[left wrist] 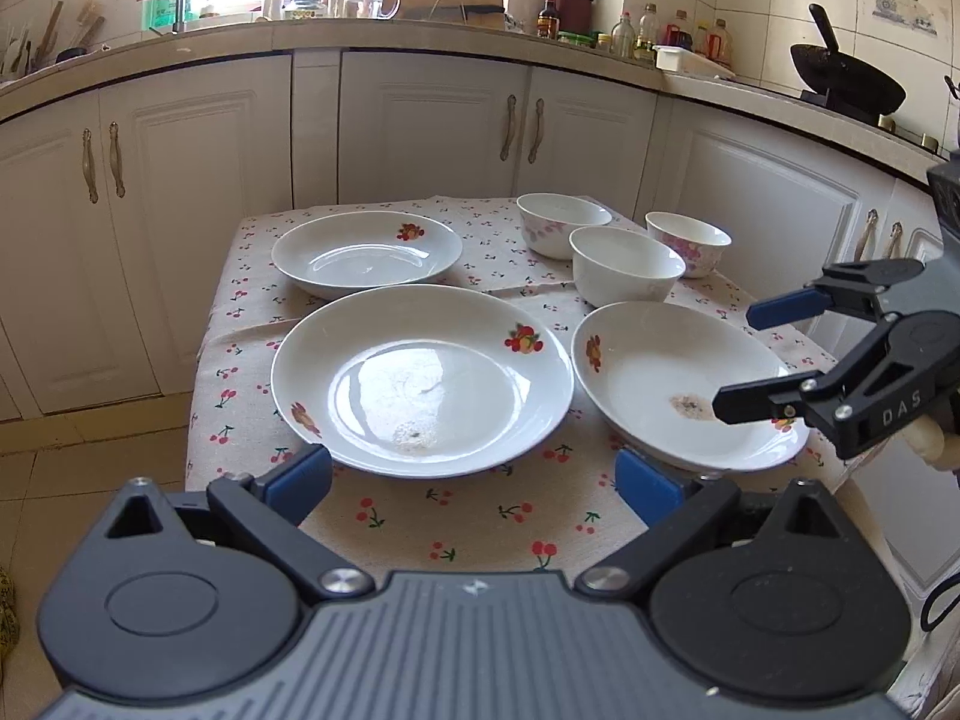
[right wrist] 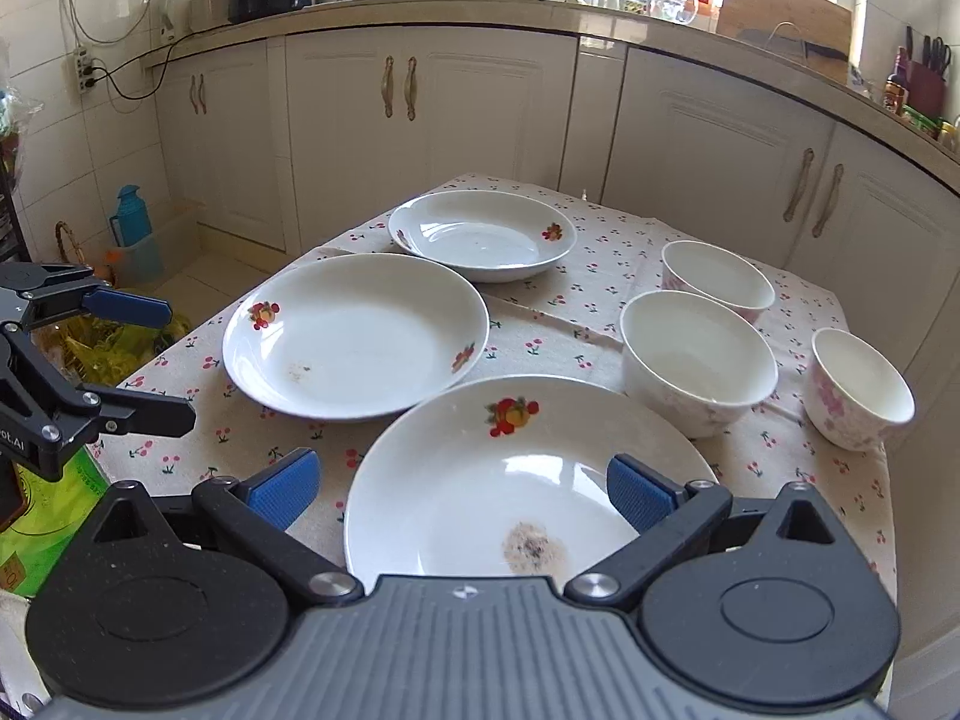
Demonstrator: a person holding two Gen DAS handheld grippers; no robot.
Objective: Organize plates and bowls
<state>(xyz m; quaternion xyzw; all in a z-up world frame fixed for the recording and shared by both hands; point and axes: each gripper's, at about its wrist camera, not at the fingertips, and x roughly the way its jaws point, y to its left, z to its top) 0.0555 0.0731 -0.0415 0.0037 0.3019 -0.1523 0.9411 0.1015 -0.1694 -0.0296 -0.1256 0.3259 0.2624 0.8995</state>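
Observation:
Three white plates with fruit prints lie on a cherry-print tablecloth (left wrist: 456, 516): a far one (left wrist: 366, 252) (right wrist: 483, 234), a middle one (left wrist: 420, 378) (right wrist: 357, 333), and a near right one with a brown stain (left wrist: 684, 384) (right wrist: 516, 480). Three white bowls stand at the right: one plain (left wrist: 624, 264) (right wrist: 696, 354), two with pink flowers (left wrist: 561, 222) (left wrist: 690, 240) (right wrist: 717, 276) (right wrist: 858, 387). My left gripper (left wrist: 474, 480) (right wrist: 168, 360) is open and empty before the middle plate. My right gripper (right wrist: 462, 486) (left wrist: 738, 360) is open and empty over the stained plate's near rim.
White kitchen cabinets (left wrist: 420, 126) wrap around behind the small table. The counter holds bottles (left wrist: 630, 33), a knife block and a black wok (left wrist: 846, 78). A blue thermos (right wrist: 132, 219) and a yellow bag (right wrist: 108, 348) sit on the floor at the left.

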